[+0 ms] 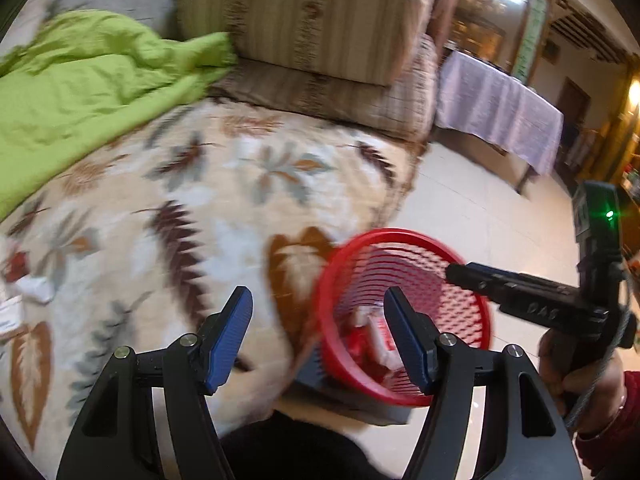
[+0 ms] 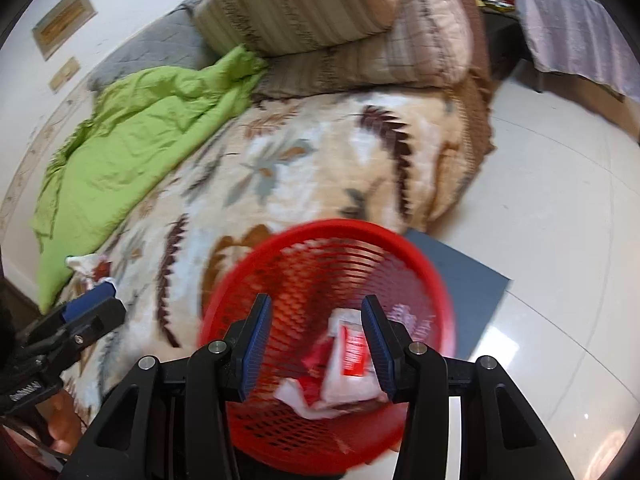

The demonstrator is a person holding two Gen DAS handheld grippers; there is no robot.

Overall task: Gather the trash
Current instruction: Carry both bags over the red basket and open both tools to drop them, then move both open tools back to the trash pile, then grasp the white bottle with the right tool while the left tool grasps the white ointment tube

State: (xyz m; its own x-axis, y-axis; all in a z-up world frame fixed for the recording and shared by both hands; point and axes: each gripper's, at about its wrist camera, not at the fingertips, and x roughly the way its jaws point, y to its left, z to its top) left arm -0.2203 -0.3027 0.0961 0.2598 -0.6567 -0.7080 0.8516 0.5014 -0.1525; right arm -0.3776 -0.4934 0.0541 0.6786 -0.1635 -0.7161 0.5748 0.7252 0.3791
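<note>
Both our grippers, left point(image 1: 318, 334) and right point(image 2: 316, 346), gape empty; crumpled paper point(image 1: 38, 290) at left-frame edge on the bedspread point(image 1: 240, 184) looks light, soft, best pinched across its bulk for the red basket point(image 2: 416, 256).

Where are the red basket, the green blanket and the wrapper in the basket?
red basket point(image 2: 320, 228), right wrist view, far rim.
green blanket point(image 1: 80, 80), left wrist view, middle of the crumpled cloth.
wrapper point(image 2: 354, 346), right wrist view, red label.

Left tool point(image 1: 318, 334) agape, right tool point(image 2: 316, 342) agape
</note>
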